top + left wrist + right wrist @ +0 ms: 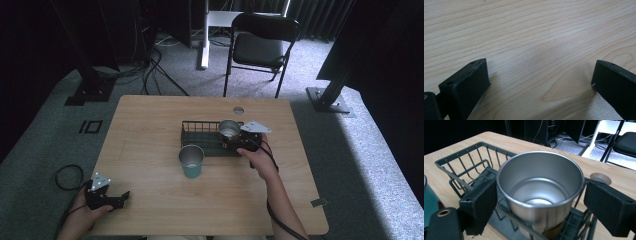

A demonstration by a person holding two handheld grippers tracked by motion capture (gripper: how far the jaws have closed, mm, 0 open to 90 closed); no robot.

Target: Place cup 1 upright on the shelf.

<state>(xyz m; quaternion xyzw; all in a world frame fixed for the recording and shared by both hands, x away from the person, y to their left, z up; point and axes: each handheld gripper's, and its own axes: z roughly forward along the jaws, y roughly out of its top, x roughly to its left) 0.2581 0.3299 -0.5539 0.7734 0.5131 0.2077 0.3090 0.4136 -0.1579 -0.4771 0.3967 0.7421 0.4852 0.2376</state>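
High view, basket: a dark wire basket [202, 135] lies on the middle of the wooden table [150, 125]; a steel cup [229, 129] stands upright at its right end.
High view, second cup: a teal cup [191, 161] with a steel inside stands on the table just in front of the basket, outside it; I cannot tell if something is in it.
High view, right gripper: the right gripper [235, 141] is at the steel cup, held by a hand coming from below.
High view, left gripper: the left gripper [123, 197] rests at the near left corner of the table, well apart from the cups.
High view, room: grey carpet, one black folding chair [260, 47] behind the table, cables on the floor.
High view, count: two cups, one basket, two grippers.
Left gripper view: the two jaws stand wide apart over bare wood grain, with nothing between them.
Right gripper view, cup: the steel cup [540, 192] is empty and stands inside the basket [461, 167], near its corner.
Right gripper view, jaws: one jaw is on each side of the cup, the left one at its wall, the right one a little apart; the gripper is not closed on it.
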